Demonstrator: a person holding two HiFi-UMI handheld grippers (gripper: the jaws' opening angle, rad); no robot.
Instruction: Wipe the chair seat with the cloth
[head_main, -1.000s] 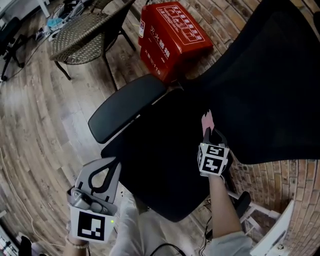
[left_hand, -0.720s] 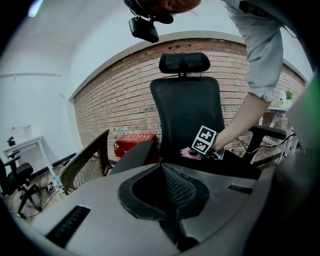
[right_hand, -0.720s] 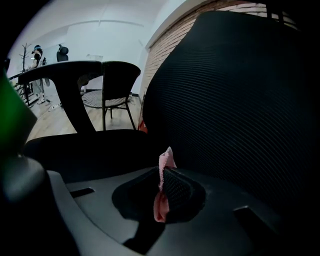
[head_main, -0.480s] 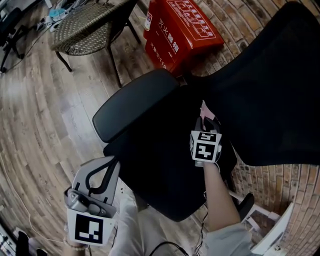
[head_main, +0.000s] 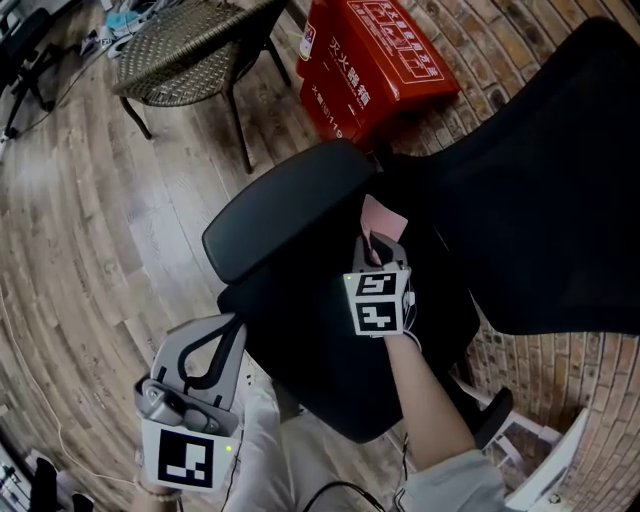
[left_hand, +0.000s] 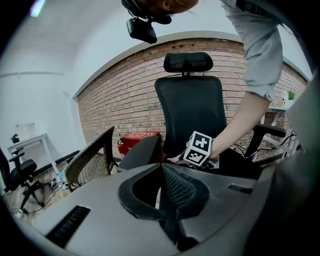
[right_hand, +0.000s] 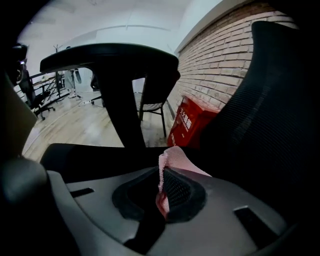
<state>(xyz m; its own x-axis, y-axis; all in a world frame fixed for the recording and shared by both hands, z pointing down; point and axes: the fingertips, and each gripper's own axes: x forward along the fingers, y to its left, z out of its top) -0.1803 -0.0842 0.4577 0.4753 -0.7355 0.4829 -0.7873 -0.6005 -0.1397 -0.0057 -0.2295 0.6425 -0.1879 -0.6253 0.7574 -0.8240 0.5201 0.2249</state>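
A black office chair fills the head view, its seat (head_main: 320, 330) under my right gripper (head_main: 374, 245). That gripper is shut on a pink cloth (head_main: 382, 219), which lies on the seat close to the left armrest (head_main: 285, 210). In the right gripper view the cloth (right_hand: 172, 159) sticks out from between the closed jaws, with the armrest (right_hand: 107, 57) overhead. My left gripper (head_main: 205, 355) hangs shut and empty off the seat's front-left corner. The left gripper view shows its jaws closed together (left_hand: 162, 175) and the right gripper's marker cube (left_hand: 199, 148) beyond them.
A red box (head_main: 375, 60) stands on the wood floor by the brick wall behind the chair. A wicker chair (head_main: 175, 50) is at the top left. The black mesh backrest (head_main: 540, 180) rises at the right. A white frame (head_main: 555, 470) sits at the bottom right.
My right gripper has slid the pink cloth leftward across the seat toward the left armrest. The left gripper has stayed where it was.
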